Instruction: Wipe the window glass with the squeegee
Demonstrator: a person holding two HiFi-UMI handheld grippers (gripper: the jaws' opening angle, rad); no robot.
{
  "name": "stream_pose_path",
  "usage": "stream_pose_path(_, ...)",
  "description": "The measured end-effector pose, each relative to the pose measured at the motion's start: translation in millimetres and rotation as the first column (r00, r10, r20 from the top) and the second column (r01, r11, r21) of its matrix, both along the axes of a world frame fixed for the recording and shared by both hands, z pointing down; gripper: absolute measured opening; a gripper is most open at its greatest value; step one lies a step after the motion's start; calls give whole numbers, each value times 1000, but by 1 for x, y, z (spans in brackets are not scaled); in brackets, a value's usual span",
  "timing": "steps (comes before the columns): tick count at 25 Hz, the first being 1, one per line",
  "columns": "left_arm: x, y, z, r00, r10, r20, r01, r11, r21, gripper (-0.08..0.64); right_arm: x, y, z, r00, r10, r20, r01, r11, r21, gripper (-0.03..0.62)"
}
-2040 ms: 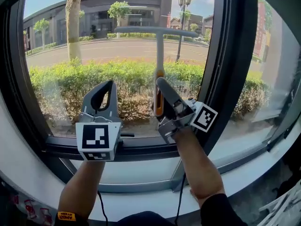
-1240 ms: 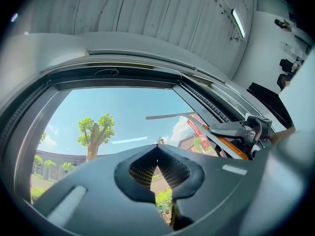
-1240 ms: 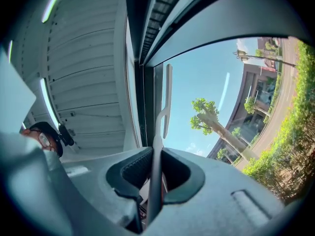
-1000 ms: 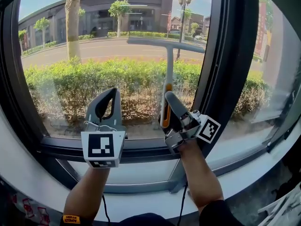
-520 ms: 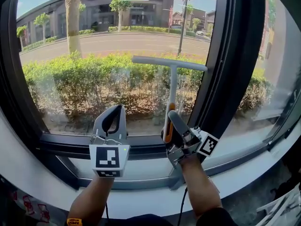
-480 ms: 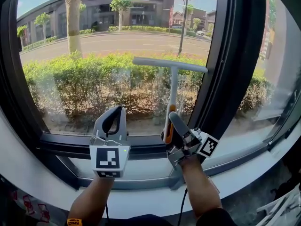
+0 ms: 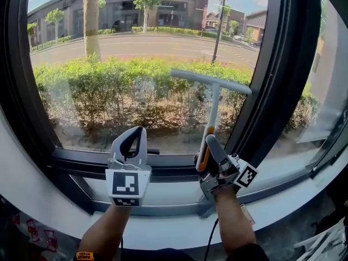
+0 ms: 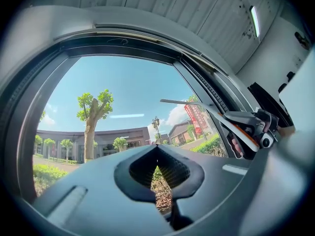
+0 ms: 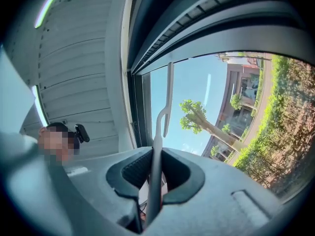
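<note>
The squeegee [image 7: 212,94] stands upright against the window glass [image 7: 119,64], its pale T-shaped blade at mid-height near the pane's right side. My right gripper [image 7: 208,147] is shut on its orange grip just above the lower frame. From the right gripper view the thin squeegee [image 9: 164,113] runs up out of the right gripper [image 9: 153,154]. My left gripper [image 7: 134,140] hovers to the left at the bottom of the pane, shut and empty. The left gripper view has the left gripper [image 8: 157,149] with its tips touching, and the squeegee [image 8: 197,105] off to its right.
A thick dark mullion [image 7: 277,86] rises just right of the squeegee, with a second pane beyond it. The dark lower frame rail [image 7: 163,170] and a white sill [image 7: 174,230] run below the grippers. Outside are a hedge [image 7: 92,86], a tree trunk [image 7: 91,20] and a road.
The right gripper has drawn the squeegee down the glass and a little to the right, the blade dropping from the top of the pane to mid-height. The left gripper has sunk slightly.
</note>
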State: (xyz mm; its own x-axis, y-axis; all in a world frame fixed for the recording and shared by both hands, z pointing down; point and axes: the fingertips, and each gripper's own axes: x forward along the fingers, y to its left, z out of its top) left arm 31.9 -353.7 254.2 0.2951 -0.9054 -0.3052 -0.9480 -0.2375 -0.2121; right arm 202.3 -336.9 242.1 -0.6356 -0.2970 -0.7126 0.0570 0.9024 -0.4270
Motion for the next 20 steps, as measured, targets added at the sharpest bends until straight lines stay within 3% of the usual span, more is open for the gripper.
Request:
stream_pose_path(8,-67,18,-12,998,-65,6,65,998,19,14,-56,19,-16,999,38,-28,-37,998,48,48)
stream_pose_path(15,-157,42,-35,984,-176,1,176,982,72,14,-147,32,-41,997,-21,-72,28,995,101,48)
stream_pose_path(20,-229,67,-61,965,-262,-5,260,957,127,14,-223,44,-67,992,-63,-106,80,984,159,48)
